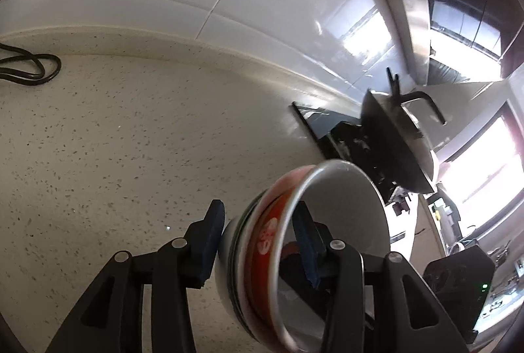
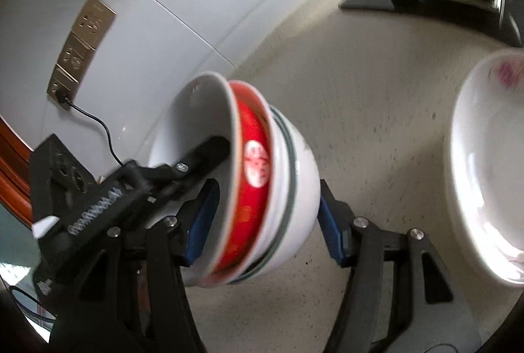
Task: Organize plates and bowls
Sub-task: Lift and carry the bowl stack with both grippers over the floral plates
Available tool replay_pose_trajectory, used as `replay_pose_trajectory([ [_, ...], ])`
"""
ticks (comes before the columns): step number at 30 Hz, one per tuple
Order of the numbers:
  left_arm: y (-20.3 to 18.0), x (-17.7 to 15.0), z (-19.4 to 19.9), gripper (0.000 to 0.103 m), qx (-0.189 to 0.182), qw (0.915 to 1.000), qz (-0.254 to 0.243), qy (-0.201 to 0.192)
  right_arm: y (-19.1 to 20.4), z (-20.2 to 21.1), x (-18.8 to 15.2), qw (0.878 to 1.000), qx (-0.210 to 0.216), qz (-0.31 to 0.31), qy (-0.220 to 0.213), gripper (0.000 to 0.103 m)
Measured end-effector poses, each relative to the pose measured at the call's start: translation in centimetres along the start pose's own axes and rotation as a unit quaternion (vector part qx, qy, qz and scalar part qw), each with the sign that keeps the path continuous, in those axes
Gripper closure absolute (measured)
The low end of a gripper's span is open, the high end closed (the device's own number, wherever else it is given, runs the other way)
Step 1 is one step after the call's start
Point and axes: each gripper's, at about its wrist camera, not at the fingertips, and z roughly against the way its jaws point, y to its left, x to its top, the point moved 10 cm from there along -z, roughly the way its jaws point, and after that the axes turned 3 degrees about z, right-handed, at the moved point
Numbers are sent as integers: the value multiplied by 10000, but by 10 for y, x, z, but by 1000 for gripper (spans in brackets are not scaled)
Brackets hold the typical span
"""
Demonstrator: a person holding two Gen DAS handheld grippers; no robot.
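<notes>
A stack of nested bowls (image 1: 262, 241) hangs tipped on its side above the speckled counter (image 1: 114, 140). It is a white bowl with green lines outside, then a red bowl with a white emblem, with a white inside. My left gripper (image 1: 258, 238) is shut on it, one blue pad on the base and the other inside the rim. In the right wrist view the same bowl stack (image 2: 258, 176) is clamped by my right gripper (image 2: 267, 222), with one pad inside and one on the outer base. One of the left gripper's fingers (image 2: 209, 153) reaches into the bowl's mouth.
A white dish (image 2: 484, 189) with a pink mark lies on the counter at the right. A dark wok (image 1: 393, 130) sits on the black stove by the tiled wall. Wall sockets (image 2: 82, 48) have a plugged-in cable, and a black cable (image 1: 32, 68) loops on the counter.
</notes>
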Motion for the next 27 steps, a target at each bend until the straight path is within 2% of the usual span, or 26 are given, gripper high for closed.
replay_pose_trajectory([
  [4, -14, -4, 1, 54, -371, 9992, 162, 2, -2, 11, 1, 9995, -213, 155, -193, 40],
  [6, -20, -7, 0, 54, -430, 9990, 141, -15, 1, 7, -4, 9994, -239, 109, -230, 40],
  [18, -74, -35, -8, 54, -1054, 9943, -124, 48, -11, 62, 1, 9948, -657, 104, -765, 40],
  [27, -123, -58, -39, 52, -1154, 9913, -499, 398, -47, 104, 12, 9917, -830, -314, -925, 40],
])
